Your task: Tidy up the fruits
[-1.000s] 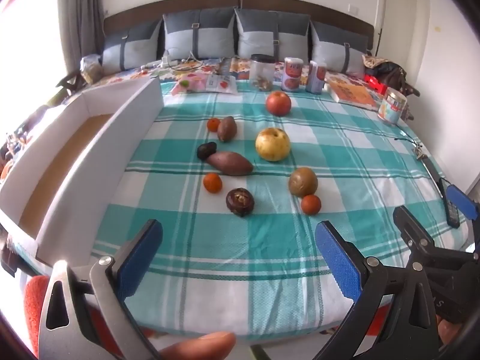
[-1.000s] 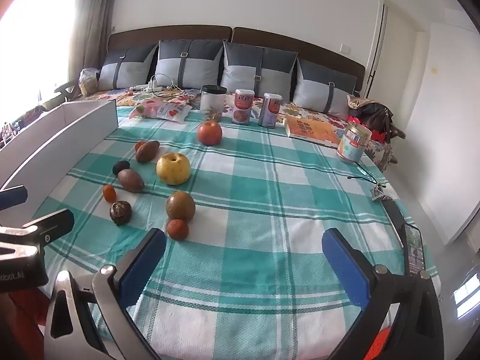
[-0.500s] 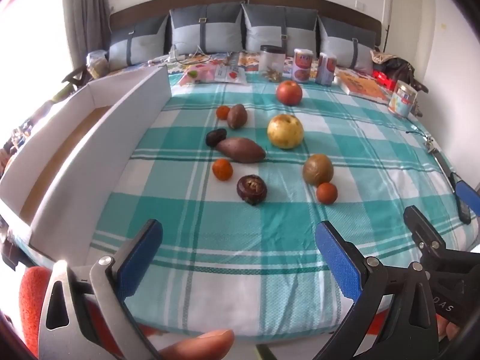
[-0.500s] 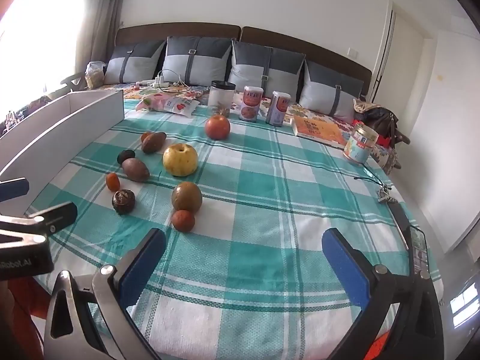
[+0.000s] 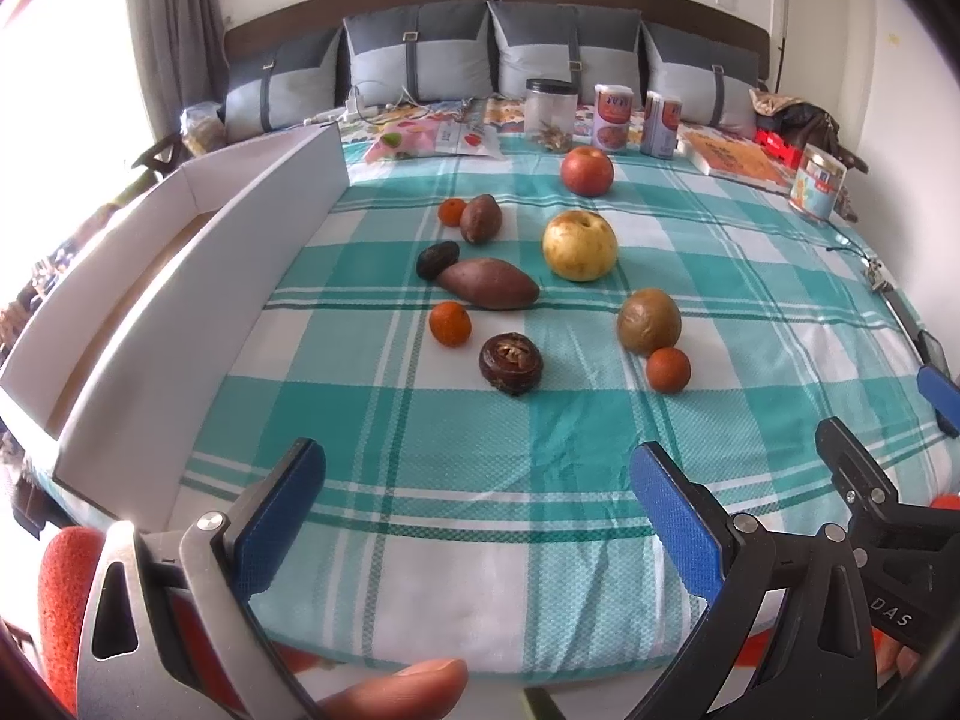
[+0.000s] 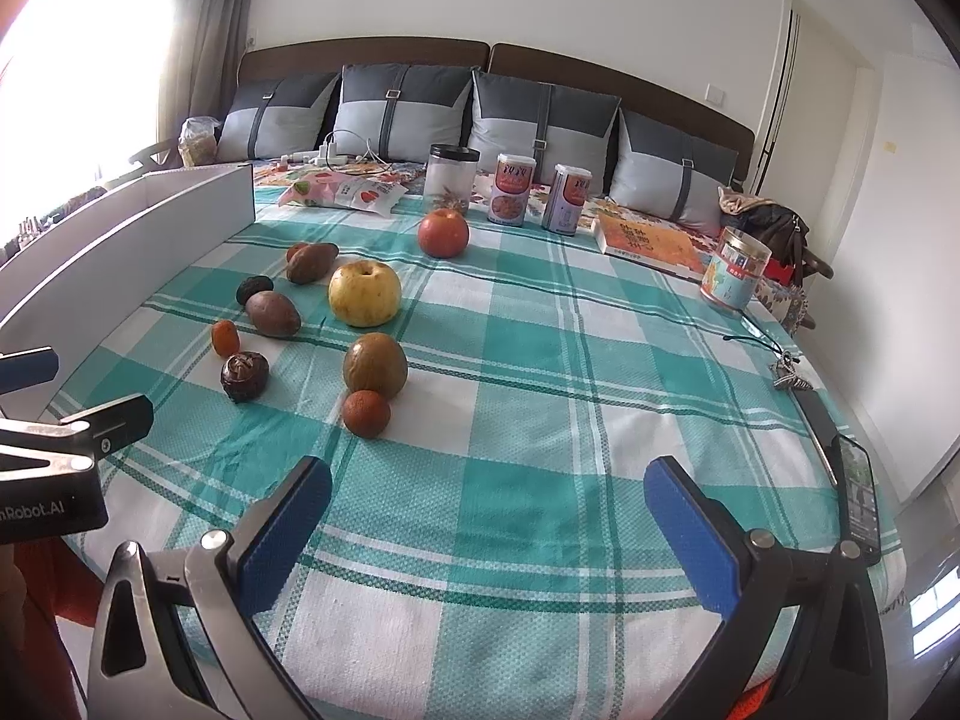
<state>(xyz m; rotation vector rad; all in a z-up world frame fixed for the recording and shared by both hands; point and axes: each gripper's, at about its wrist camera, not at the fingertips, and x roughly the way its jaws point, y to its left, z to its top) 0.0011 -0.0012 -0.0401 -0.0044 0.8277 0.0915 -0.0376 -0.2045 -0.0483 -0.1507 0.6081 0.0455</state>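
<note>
Both grippers, left (image 5: pixel 477 507) and right (image 6: pixel 486 513), hovered wide apart and empty over the near edge of the bed (image 5: pixel 420 480). Fruits (image 5: pixel 579 245) lay scattered mid-bed, just right of the white box (image 5: pixel 180 312).

Fruit scattered mid-bed, box at left, tins at the back.

White open cardboard box (image 5: pixel 198 276) lies along left edge of teal-and-white checked bedspread (image 5: pixel 480 480). Red apple (image 5: pixel 587 171) farthest back; yellow pear (image 5: pixel 579 245) in front of it; brown-green round fruit (image 5: pixel 649 321) nearer, w/ small orange (image 5: pixel 668 369) touching its front. Long reddish sweet potato (image 5: pixel 487 283) left of pear. Two printed tins (image 6: pixel 539 191) stand behind apple, before grey pillows (image 6: pixel 540 126).
</note>
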